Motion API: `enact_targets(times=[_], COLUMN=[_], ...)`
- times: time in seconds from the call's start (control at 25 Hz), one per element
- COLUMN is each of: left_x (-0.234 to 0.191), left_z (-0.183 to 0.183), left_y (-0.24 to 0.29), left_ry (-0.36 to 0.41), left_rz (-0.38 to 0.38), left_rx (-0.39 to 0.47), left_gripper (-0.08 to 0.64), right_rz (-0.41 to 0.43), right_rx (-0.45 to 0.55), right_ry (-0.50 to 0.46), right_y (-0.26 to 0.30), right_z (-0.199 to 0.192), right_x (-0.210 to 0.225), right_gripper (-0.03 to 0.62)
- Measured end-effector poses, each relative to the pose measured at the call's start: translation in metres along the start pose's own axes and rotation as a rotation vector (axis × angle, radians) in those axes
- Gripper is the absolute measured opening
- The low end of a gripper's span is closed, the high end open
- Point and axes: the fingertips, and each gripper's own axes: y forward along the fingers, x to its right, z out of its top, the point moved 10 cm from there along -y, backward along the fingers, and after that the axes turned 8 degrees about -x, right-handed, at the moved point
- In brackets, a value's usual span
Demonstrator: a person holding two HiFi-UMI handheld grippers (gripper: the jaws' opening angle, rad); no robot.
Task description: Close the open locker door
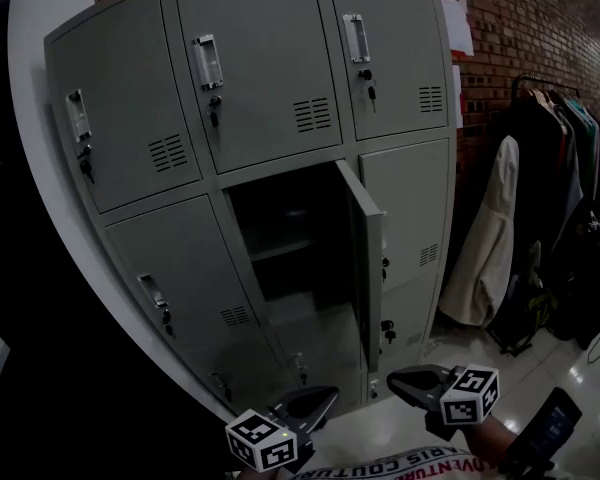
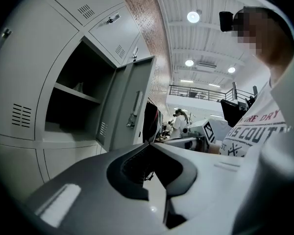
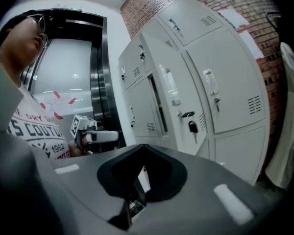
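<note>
Locker door (image 1: 365,268) stands open, seen edge-on; left gripper (image 1: 330,395) and right gripper (image 1: 393,376) jaws pressed together, empty.

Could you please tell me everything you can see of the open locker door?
The open locker door is a plain grey panel, sheet metal by its look, at the centre of the locker bank. Hinged on its right edge, it stands upright, swung roughly square to the front, baring a dark shelved compartment. Louvre slots sit low near the hinge; a key hangs from its outer face. Nothing touches it.
</note>
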Motion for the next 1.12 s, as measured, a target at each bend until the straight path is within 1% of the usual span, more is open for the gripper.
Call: enact_targets(times=[0.16, 0.28, 0.36, 0.44, 0.6, 0.76, 0.88, 1.0, 1.12], left_x=[-0.014, -0.025, -0.032, -0.039, -0.055, -0.07, -0.079, -0.087, -0.093], left_z=[0.005, 0.007, 0.007, 0.006, 0.006, 0.01, 0.011, 0.01, 0.01], left_y=[-0.004, -0.008, -0.011, -0.012, -0.013, -0.012, -0.011, -0.011, -0.014], left_ry=[0.014, 0.009, 0.005, -0.005, -0.021, -0.026, -0.037, -0.042, -0.046], left_rz=[0.009, 0.017, 0.018, 0.016, 0.006, -0.016, -0.036, -0.05, -0.061], left_rx=[0.0, 0.015, 0.021, 0.019, 0.007, 0.005, 0.005, -0.002, -0.006], left_gripper=[0.005, 0.005, 0.005, 0.005, 0.005, 0.005, 0.005, 0.005, 0.005], right_rz=[-0.106, -0.173, -0.211, -0.23, -0.22, -0.19, -0.149, -0.081, -0.05], right_rx=[0.061, 0.094, 0.11, 0.122, 0.149, 0.162, 0.16, 0.182, 0.166], right_ry=[-0.034, -0.094, -0.143, -0.17, -0.174, -0.176, -0.19, -0.206, -0.232], right_y=[-0.007, -0.003, 0.003, 0.012, 0.031, 0.043, 0.056, 0.077, 0.103], right_z=[0.031, 0.056, 0.071, 0.081, 0.094, 0.101, 0.104, 0.109, 0.111], right_x=[0.031, 0.046, 0.051, 0.056, 0.059, 0.052, 0.041, 0.03, 0.025], right_gripper=[-0.008, -0.008, -0.009, -0.008, -0.008, -0.012, -0.012, -0.012, -0.012])
